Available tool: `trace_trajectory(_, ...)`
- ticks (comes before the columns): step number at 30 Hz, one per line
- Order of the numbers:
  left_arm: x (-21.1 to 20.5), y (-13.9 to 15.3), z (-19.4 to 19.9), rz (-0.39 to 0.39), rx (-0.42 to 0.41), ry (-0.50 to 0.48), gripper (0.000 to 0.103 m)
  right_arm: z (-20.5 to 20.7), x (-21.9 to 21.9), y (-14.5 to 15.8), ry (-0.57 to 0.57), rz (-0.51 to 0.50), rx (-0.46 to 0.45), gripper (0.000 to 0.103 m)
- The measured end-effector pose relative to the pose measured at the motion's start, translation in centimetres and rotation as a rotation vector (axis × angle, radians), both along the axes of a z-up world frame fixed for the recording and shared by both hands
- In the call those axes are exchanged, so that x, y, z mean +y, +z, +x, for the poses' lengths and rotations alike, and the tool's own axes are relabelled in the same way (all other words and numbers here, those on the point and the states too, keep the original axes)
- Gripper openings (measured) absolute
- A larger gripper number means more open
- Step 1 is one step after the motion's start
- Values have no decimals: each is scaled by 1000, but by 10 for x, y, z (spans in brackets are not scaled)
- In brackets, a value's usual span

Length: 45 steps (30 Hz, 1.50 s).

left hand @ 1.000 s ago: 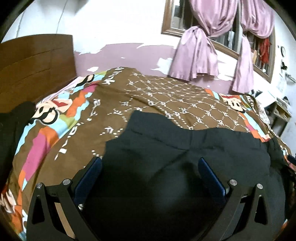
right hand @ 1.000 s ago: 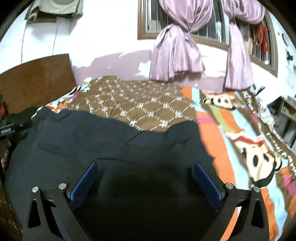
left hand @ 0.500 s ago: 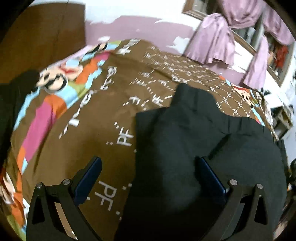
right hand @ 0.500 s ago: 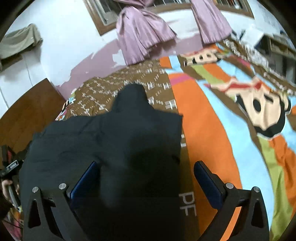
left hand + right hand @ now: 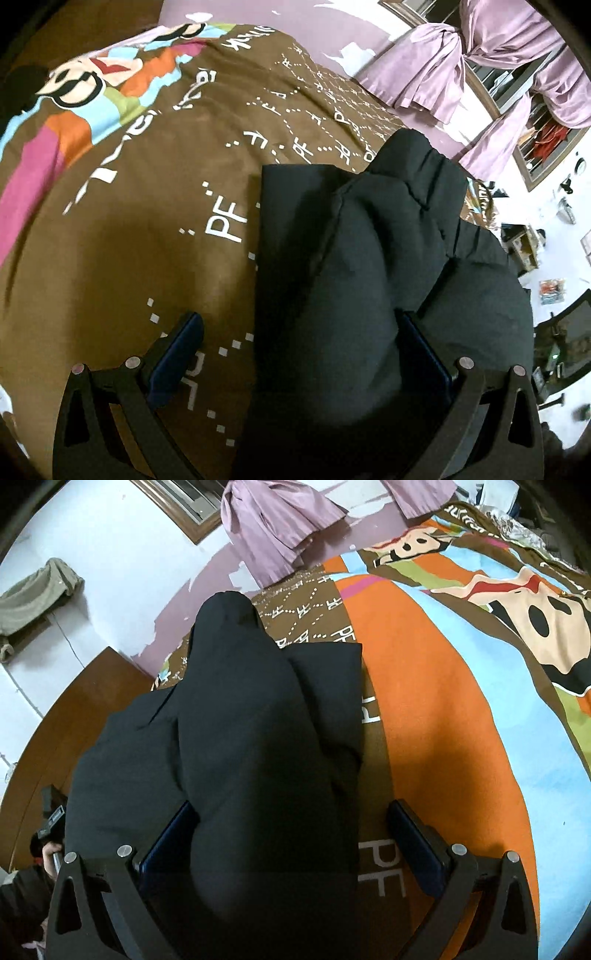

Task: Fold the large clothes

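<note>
A large black garment lies on the patterned bedspread, bunched into a raised hump that runs away from the camera. In the left wrist view my left gripper stands wide open, its left finger over brown bedspread and its right finger at the cloth's edge. In the right wrist view the same garment fills the middle. My right gripper is wide open, straddling the garment's near end, with its right finger over the bedspread.
A wooden headboard stands left of the bed. Purple curtains hang at a window beyond the bed's far edge. A hand on the other gripper shows at the lower left of the right wrist view. Cluttered shelves stand at the right.
Both cameras have tilted down and closer to the bed. The flat-spread garment now shows gathered into a tall narrow hump between the two grippers. Both jaws stay wide open.
</note>
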<state>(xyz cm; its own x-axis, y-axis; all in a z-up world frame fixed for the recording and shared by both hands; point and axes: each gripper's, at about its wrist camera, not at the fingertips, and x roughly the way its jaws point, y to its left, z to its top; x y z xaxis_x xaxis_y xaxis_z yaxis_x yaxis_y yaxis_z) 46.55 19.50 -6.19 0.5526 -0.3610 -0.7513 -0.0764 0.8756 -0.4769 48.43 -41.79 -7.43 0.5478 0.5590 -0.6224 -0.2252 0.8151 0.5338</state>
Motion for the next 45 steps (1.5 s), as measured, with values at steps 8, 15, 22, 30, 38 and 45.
trace_trajectory(8, 10, 0, -3, -121, -3, -66, 102, 4, 2, 0, 20, -10, 20, 103)
trace_trajectory(15, 10, 6, -6, -196, -1, -153, 102, 8, 17, 4, 141, 9, 40, 103)
trace_trajectory(22, 8, 7, -6, -197, -4, -188, 102, 3, 27, 0, 223, 56, 55, 103)
trace_trajectory(30, 3, 13, -8, -237, 25, -164, 94, -8, 45, 10, 150, -44, 46, 89)
trace_trajectory(38, -4, 24, -25, -187, -1, -104, 54, -25, 52, 25, 88, -58, 6, 37)
trace_trajectory(45, -10, 49, -62, -152, -132, -80, 24, -50, 77, 60, 91, -187, -136, 18)
